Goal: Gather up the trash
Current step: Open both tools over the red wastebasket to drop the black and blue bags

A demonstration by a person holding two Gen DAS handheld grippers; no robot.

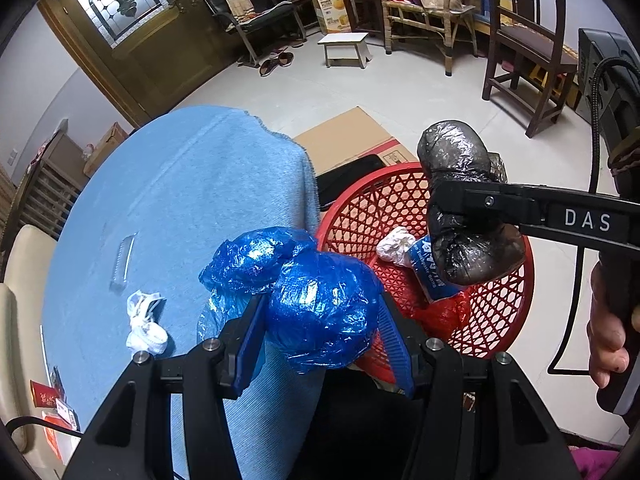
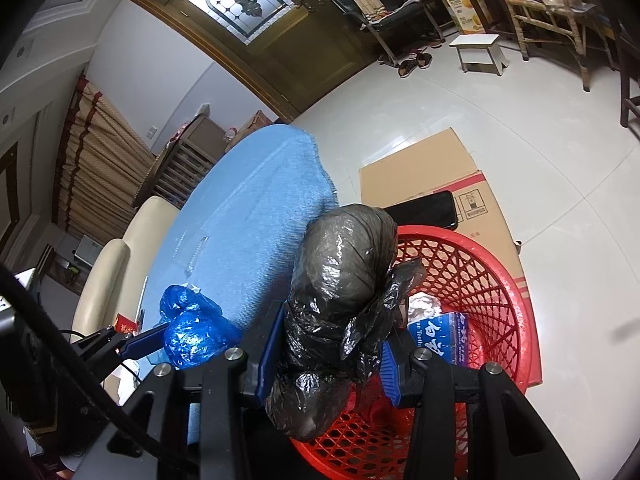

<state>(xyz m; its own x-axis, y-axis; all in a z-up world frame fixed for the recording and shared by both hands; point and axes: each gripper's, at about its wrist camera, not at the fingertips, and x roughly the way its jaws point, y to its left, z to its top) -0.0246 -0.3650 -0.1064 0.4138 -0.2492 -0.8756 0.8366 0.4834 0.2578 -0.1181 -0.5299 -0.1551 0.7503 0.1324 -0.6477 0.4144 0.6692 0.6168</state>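
Observation:
My left gripper (image 1: 326, 326) is shut on a blue plastic bag bundle (image 1: 316, 304) and holds it at the right edge of the blue-clothed table (image 1: 180, 200), beside the red basket (image 1: 500, 320). My right gripper (image 2: 332, 344) is shut on a black plastic bag bundle (image 2: 340, 288) and holds it over the red mesh basket (image 2: 480, 280). The black bundle (image 1: 464, 208) and the right gripper (image 1: 444, 200) also show in the left wrist view. The blue bundle (image 2: 192, 332) shows in the right wrist view. A white crumpled bag (image 1: 144, 324) lies on the table.
The basket holds a white wad (image 1: 394, 246), a blue printed packet (image 2: 440, 340) and red wrapping. A flat cardboard sheet (image 2: 432, 176) with a black phone-like slab (image 2: 428, 208) lies on the floor behind it. A clear strip (image 1: 122, 256) lies on the table. Chairs and a stool (image 1: 346, 48) stand farther back.

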